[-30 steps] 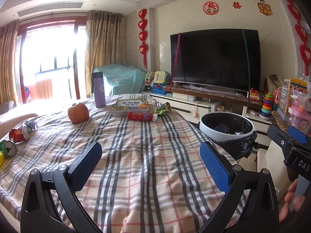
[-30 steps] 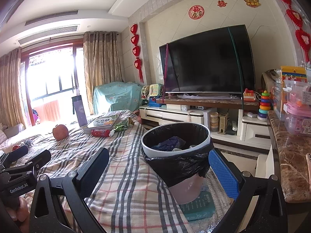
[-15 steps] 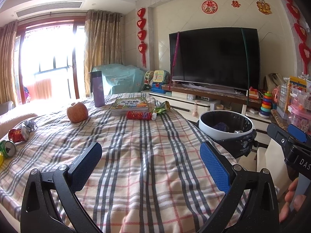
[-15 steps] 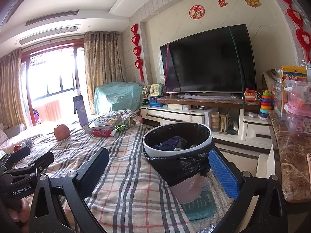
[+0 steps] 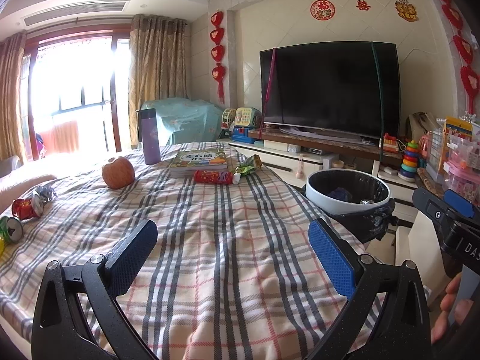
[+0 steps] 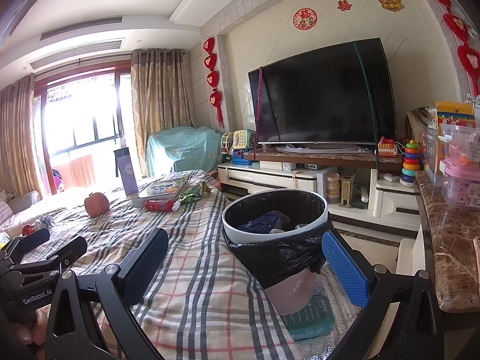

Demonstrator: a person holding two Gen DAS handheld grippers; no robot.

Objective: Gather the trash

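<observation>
The white round trash bin lined with a black plastic bag (image 6: 274,222) stands on the floor just beside the right edge of the table covered in a plaid cloth (image 5: 216,240), with some blue and silver scraps already inside. Litter lies on the cloth: a red crushed can (image 5: 25,208) and a green can (image 5: 10,229) at the far left, a red snack wrapper (image 5: 213,177) and a green crinkled wrapper (image 5: 249,168) beside the stacked picture books (image 5: 199,162). The left gripper (image 5: 232,258) hovers level over the near cloth, the right gripper (image 6: 244,265) points toward the bin. Both have barely shifted from a second ago. Each pair of jaws is spread wide, empty, touching nothing.
</observation>
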